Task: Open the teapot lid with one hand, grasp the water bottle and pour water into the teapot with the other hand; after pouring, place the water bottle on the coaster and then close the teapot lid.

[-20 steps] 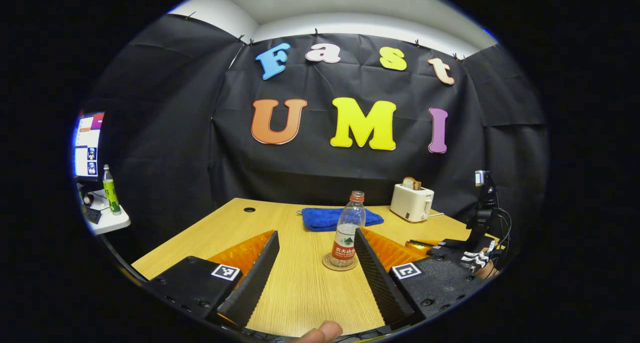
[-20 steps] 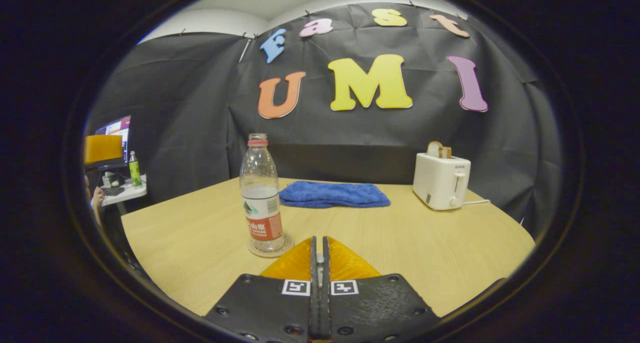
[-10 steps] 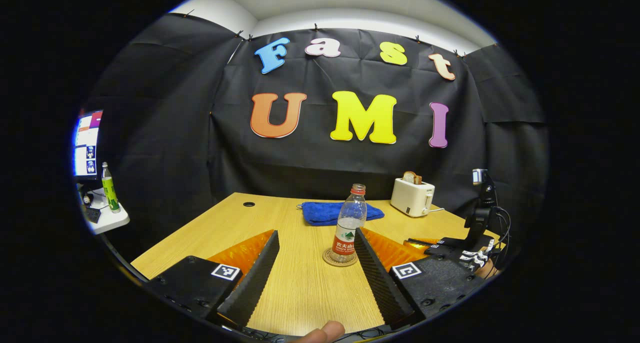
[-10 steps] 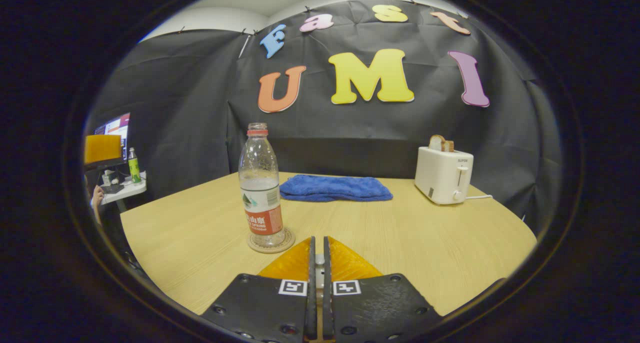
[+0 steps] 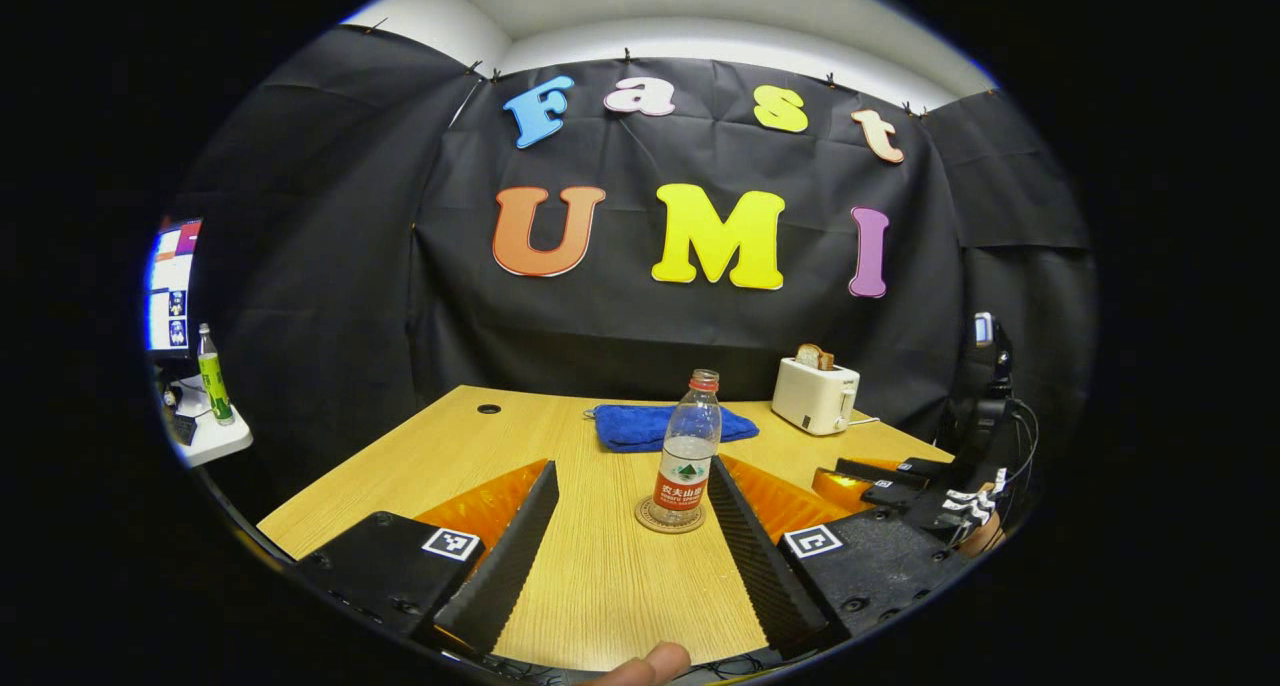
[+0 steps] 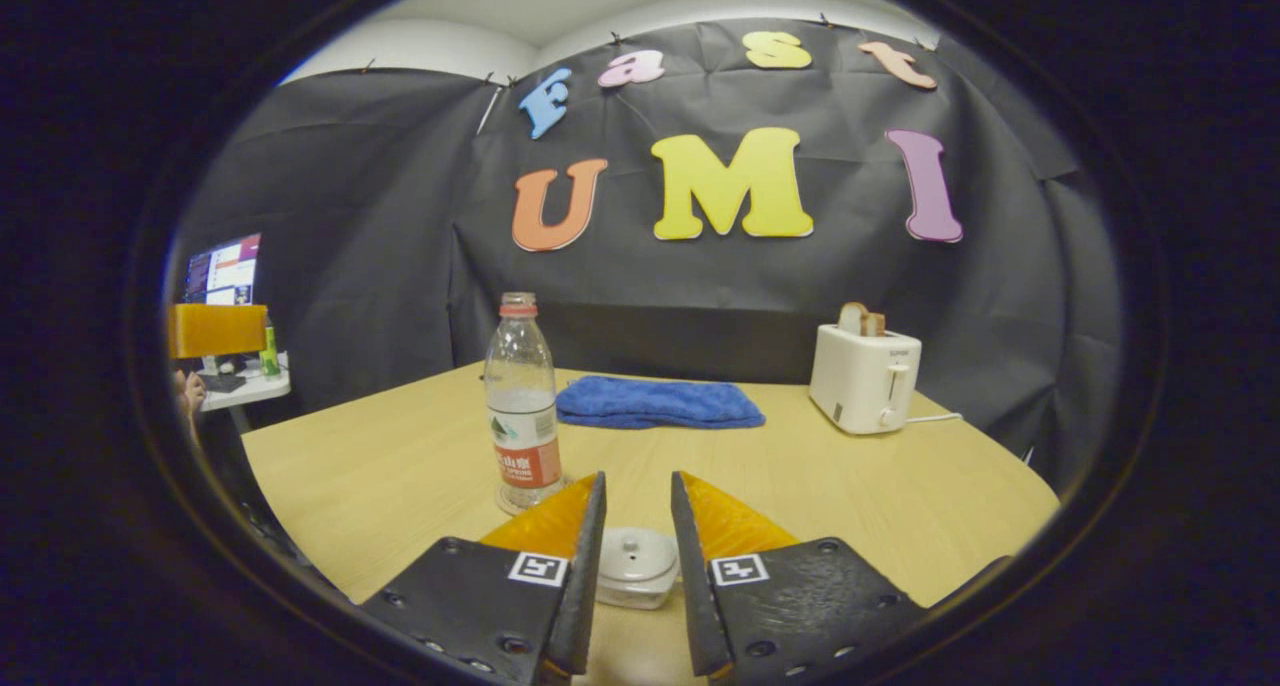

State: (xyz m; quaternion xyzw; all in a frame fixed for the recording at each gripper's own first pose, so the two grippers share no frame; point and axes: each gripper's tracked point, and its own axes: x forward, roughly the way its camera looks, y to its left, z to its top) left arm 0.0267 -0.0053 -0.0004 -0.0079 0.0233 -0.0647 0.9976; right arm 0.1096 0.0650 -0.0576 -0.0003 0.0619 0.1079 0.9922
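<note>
White ceramic shows between the parted fingers of the right gripper [image 6: 638, 526]: the teapot lid [image 6: 636, 558], seated on the pot, untouched. The step reads as release, so lifting away straight should keep it seated. The left gripper [image 5: 625, 506] hangs wide open, short of the water bottle [image 5: 686, 456] on its coaster [image 5: 668, 518].

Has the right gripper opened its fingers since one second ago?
Yes. The right gripper was shut; its fingers now stand apart over the teapot lid.

blue towel [image 6: 660, 404], white toaster [image 6: 862, 378], red-labelled clear water bottle [image 6: 522, 406]
</note>
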